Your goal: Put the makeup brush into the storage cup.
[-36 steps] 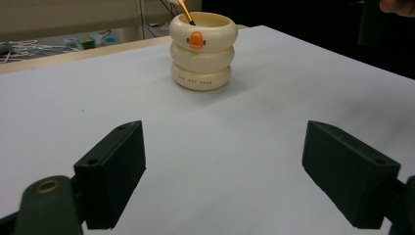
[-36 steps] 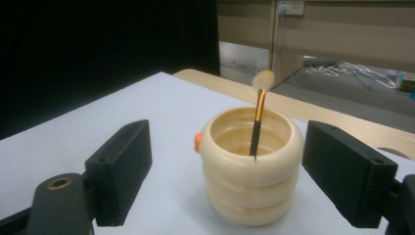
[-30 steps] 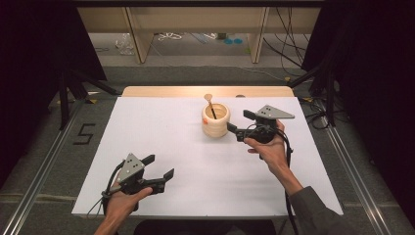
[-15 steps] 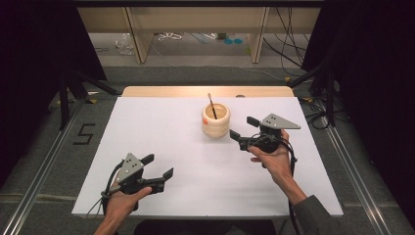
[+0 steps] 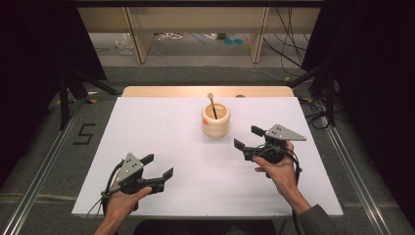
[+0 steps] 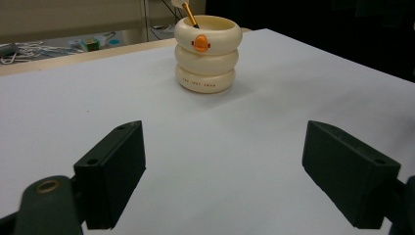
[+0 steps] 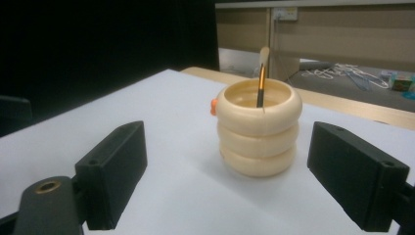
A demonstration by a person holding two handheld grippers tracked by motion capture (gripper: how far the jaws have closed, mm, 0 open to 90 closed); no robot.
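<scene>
Cream ribbed pot (image 5: 215, 120) sits upright at centre-back of the white table (image 5: 161, 122), three stacked rings with an orange dot (image 6: 200, 42) on one side. Thin brush (image 5: 212, 105) stands inside, leaning on the rim, pale tip up. Right gripper (image 5: 248, 140) hovers just beside the pot, jaws wide apart, nothing held; the right gripper view has the pot framed between them but not touching. Left gripper (image 5: 157, 166) is well apart at the near-left, jaws also wide, empty. Handling guess: pot looks rigid, glossy, probably light plastic or ceramic, so slippery and tippable; grip in a groove between rings, not the rim. Brush is light and thin, free to rattle; pinch the handle above the rim.
</scene>
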